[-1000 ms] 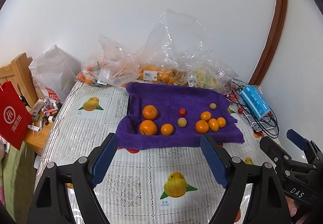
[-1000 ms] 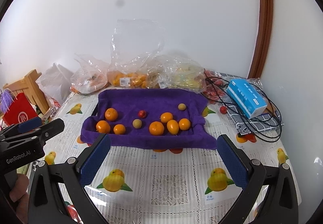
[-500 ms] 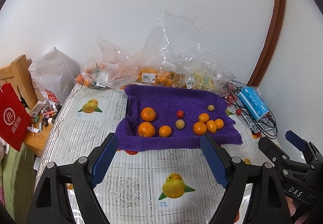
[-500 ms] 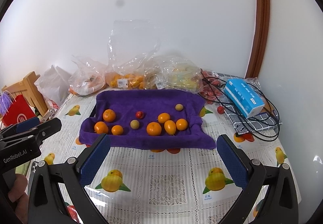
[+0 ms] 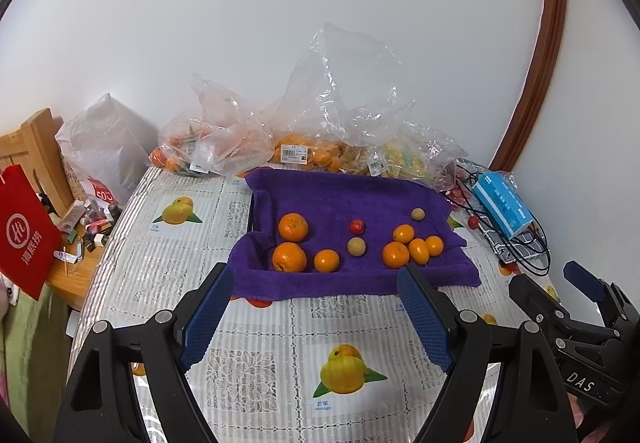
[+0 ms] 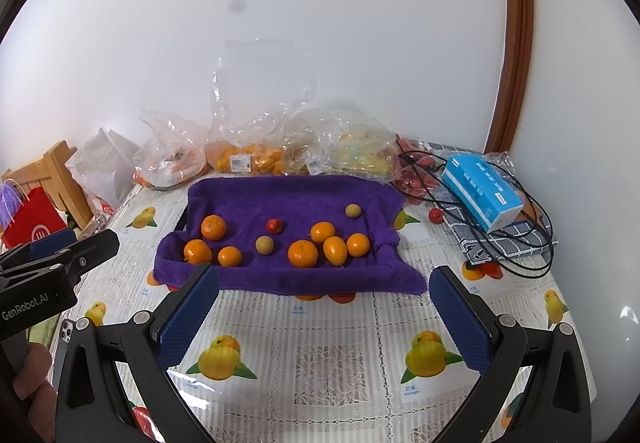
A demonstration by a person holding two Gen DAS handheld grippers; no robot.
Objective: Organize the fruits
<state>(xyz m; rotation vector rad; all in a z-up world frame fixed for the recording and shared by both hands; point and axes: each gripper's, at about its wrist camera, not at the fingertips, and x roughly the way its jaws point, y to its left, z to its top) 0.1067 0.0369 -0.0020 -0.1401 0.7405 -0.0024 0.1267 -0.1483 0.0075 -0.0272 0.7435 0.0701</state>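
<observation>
A purple towel (image 5: 320,195) (image 6: 280,195) lies on the table with several oranges (image 5: 289,257) (image 6: 303,253), a small red fruit (image 5: 357,226) (image 6: 274,225) and two yellowish round fruits (image 5: 355,246) (image 6: 264,244) on it. My left gripper (image 5: 316,309) is open and empty, just in front of the towel's near edge. My right gripper (image 6: 324,313) is open and empty, also in front of the towel. Each gripper shows at the edge of the other's view.
Clear plastic bags of fruit (image 5: 296,151) (image 6: 248,155) line the wall behind the towel. A blue box (image 6: 480,187) on black cables and a checked cloth sits at the right, with a loose red fruit (image 6: 436,215). A red paper bag (image 5: 24,235) and wooden rack stand left.
Both grippers have drawn back and risen slightly; the towel and fruit appear a little farther off. Nothing on the table has moved, and both grippers stay open.
</observation>
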